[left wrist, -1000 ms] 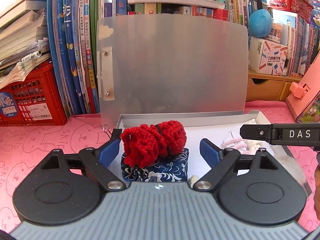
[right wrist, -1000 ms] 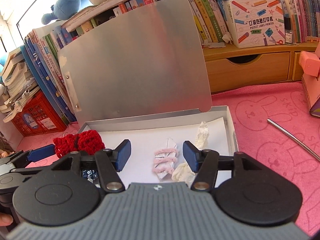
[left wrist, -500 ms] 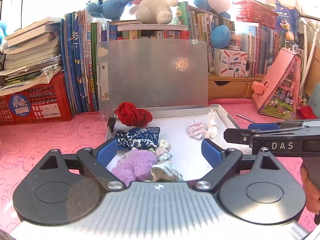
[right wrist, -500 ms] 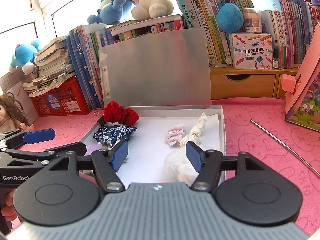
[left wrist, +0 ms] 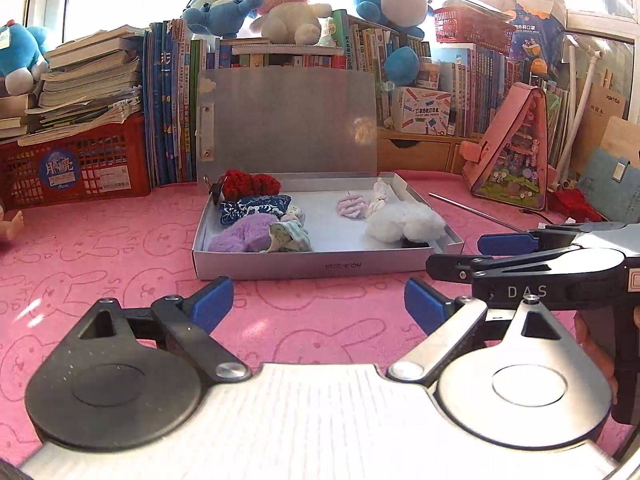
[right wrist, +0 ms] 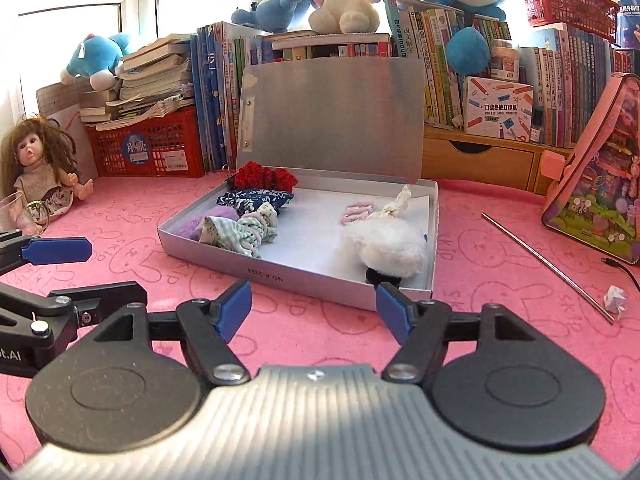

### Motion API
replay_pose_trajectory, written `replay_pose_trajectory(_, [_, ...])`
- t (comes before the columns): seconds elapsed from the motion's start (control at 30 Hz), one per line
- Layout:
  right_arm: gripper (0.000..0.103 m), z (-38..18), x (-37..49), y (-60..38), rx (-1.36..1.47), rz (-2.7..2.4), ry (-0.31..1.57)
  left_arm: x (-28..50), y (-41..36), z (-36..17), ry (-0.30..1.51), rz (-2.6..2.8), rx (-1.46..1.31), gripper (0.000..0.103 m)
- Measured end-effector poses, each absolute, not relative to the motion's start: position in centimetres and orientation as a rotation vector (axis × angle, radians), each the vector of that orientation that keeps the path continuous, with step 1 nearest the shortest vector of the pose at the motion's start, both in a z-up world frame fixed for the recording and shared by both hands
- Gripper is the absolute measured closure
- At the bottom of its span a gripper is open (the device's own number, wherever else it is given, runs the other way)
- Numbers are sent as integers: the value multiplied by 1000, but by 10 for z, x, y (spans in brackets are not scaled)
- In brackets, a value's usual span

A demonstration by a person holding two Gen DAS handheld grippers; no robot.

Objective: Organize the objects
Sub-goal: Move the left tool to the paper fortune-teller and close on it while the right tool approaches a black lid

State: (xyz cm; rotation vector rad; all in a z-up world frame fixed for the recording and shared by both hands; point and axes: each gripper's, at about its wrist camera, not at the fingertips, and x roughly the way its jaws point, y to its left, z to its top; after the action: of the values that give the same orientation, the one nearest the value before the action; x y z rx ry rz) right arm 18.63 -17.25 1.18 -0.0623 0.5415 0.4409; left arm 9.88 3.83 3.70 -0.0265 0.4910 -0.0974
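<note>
A shallow silver box (left wrist: 320,267) (right wrist: 280,276) lies on the pink mat with its lid (left wrist: 288,120) (right wrist: 332,116) standing up behind. Inside on the left lie a red knitted scrunchie (left wrist: 250,185) (right wrist: 264,178), a blue patterned one (left wrist: 256,207) (right wrist: 254,199), a purple fluffy one (left wrist: 240,236) (right wrist: 208,222) and a checked one (right wrist: 244,230). On the right lie a small pink hair tie (left wrist: 351,205) (right wrist: 356,212) and a white fluffy scrunchie (left wrist: 404,224) (right wrist: 384,246). My left gripper (left wrist: 319,304) is open over bare mat before the box. My right gripper (right wrist: 313,307) is opening, nothing between its fingers.
Books, red crates (left wrist: 76,160) and plush toys line the back. A doll (right wrist: 40,168) sits at the far left. A pink house-shaped case (right wrist: 600,184), a metal rod (right wrist: 548,264) and a crumpled paper scrap (right wrist: 616,298) lie to the right of the box.
Both grippers have pulled back out of the box toward me and now hover over the mat in front of it. The right gripper's jaws stand wider than before.
</note>
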Motion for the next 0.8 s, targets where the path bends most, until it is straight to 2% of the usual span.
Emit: replay_pose_trajectory(0.8, [23, -39, 150, -185, -114, 400, 596, 36, 37, -13, 600, 23, -124, 8])
